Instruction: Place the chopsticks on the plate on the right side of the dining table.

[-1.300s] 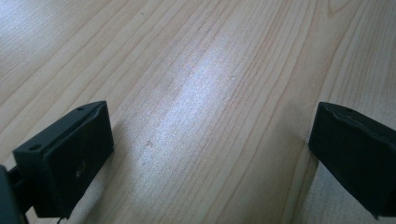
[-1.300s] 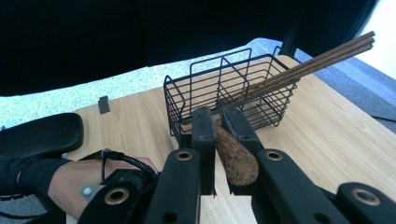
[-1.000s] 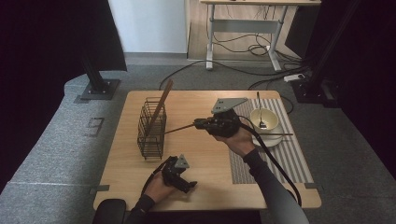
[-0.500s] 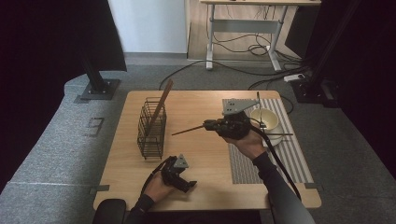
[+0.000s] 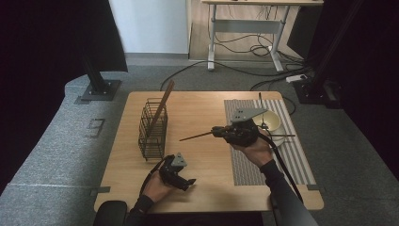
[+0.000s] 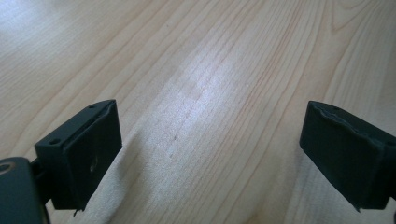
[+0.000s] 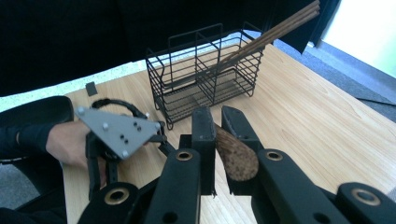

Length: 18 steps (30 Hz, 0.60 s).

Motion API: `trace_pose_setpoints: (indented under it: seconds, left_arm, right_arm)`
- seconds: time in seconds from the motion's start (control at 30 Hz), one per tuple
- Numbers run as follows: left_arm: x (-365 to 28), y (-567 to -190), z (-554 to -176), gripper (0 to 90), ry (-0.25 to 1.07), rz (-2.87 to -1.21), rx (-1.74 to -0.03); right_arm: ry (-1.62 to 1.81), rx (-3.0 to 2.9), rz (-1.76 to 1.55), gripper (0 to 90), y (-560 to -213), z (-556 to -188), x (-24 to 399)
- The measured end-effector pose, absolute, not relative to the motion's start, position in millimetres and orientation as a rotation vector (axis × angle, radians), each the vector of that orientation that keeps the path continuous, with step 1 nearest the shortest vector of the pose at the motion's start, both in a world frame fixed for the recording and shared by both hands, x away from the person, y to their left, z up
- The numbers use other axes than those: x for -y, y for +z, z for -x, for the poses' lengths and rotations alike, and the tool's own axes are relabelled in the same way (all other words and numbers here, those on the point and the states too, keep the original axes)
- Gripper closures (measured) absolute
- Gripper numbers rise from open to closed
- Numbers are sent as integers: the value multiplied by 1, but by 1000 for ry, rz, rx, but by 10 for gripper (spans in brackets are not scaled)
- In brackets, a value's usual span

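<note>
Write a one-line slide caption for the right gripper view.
Right gripper shut on a brown wooden utensil, aimed at the black wire basket holding wooden sticks.

The right gripper (image 5: 217, 132) is clamped, held above the table; the left gripper (image 5: 187, 182) rests low — jaws wide, just closing slightly.

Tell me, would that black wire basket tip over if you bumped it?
Probably, a little. The black wire basket looks tall, narrow and light, and the long brown wooden sticks lean out above its rim, so a knock up there might tilt it.

Soft overhead light, dark surroundings
</note>
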<state>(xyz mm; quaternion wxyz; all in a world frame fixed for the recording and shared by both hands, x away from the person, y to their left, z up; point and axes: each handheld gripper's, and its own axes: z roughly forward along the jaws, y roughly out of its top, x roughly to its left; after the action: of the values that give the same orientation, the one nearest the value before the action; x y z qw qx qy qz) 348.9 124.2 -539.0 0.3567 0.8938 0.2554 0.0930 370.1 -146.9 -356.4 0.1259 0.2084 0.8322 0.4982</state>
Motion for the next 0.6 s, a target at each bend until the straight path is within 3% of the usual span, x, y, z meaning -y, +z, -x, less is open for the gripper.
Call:
trace_pose_setpoints:
  seconds: [0.6]
  left_arm:
    - [-138, -526, -348, 139, 274, -2249, -645]
  right_arm:
    - [1435, -2452, -642, 830, -382, -358, 159]
